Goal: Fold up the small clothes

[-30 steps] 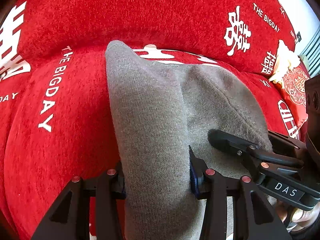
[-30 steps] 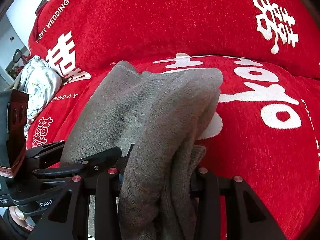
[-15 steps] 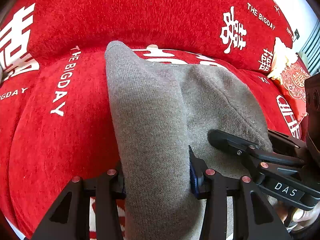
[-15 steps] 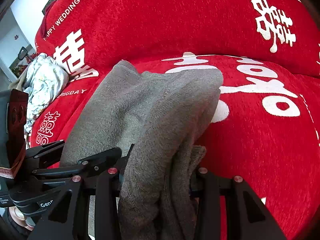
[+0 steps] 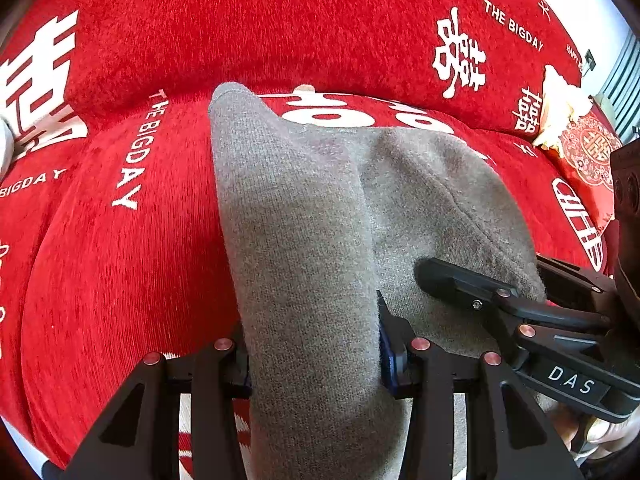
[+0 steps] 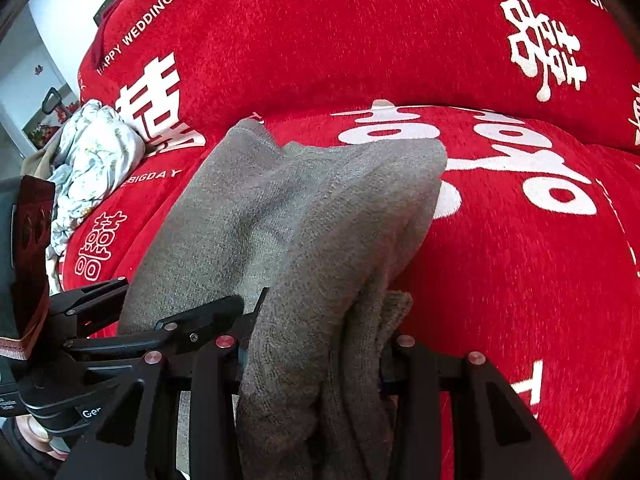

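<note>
Can't really see the pad contact on the left gripper (image 5: pixel 314 356), since the grey garment (image 5: pixel 320 240) bulges over both fingers and runs off the bottom edge. Same deal with the right gripper (image 6: pixel 312 356) in its own view, where the bunched cloth covers the pads and whatever lies under the pile on the red sofa cover (image 6: pixel 520 260). The floral bundle (image 6: pixel 88 160) is half behind the other gripper, and the person's fingers (image 5: pixel 600 432) are cut off at the corner.
</note>
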Available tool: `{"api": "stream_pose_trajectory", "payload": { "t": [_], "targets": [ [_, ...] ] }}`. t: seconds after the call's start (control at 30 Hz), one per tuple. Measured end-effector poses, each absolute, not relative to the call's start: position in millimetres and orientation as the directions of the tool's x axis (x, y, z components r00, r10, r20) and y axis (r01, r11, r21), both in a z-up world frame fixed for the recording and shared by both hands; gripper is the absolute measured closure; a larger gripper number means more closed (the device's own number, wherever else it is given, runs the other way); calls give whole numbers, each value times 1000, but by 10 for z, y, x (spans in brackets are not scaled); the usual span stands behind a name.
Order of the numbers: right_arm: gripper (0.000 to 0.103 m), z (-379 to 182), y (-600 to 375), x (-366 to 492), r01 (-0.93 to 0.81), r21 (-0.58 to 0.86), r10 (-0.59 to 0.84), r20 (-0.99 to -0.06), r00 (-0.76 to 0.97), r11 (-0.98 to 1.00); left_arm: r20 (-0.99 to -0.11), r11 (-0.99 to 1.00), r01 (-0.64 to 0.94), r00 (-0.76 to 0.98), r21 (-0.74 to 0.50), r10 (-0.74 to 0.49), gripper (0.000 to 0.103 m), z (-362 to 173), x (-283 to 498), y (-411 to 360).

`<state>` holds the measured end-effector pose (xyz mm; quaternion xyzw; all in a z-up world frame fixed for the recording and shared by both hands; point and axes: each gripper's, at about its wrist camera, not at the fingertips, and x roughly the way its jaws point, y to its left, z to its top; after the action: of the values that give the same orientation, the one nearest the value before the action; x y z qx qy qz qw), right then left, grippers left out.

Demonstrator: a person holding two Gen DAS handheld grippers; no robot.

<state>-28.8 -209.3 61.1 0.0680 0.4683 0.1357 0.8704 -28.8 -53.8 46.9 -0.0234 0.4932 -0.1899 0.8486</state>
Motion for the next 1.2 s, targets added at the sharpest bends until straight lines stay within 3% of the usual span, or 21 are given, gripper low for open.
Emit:
{"api": "stream_pose_trajectory", "payload": {
  "t": [1.03, 1.13, 1.2],
  "targets": [
    [59, 503, -1984, -664, -211, 206, 292, -764, 575, 956, -792, 928, 319, 509, -191, -338, 55, 364, -682, -454],
    [52, 446, -2009, -703, -216, 193, 285, -762, 581, 957, -785, 931, 316, 524, -183, -332, 48, 331, -724, -440],
    [45, 411, -2066, -714, -202, 205, 285, -762, 581, 958, -784, 939, 300, 535, -171, -314, 32, 318, -750, -423]
  ]
}}
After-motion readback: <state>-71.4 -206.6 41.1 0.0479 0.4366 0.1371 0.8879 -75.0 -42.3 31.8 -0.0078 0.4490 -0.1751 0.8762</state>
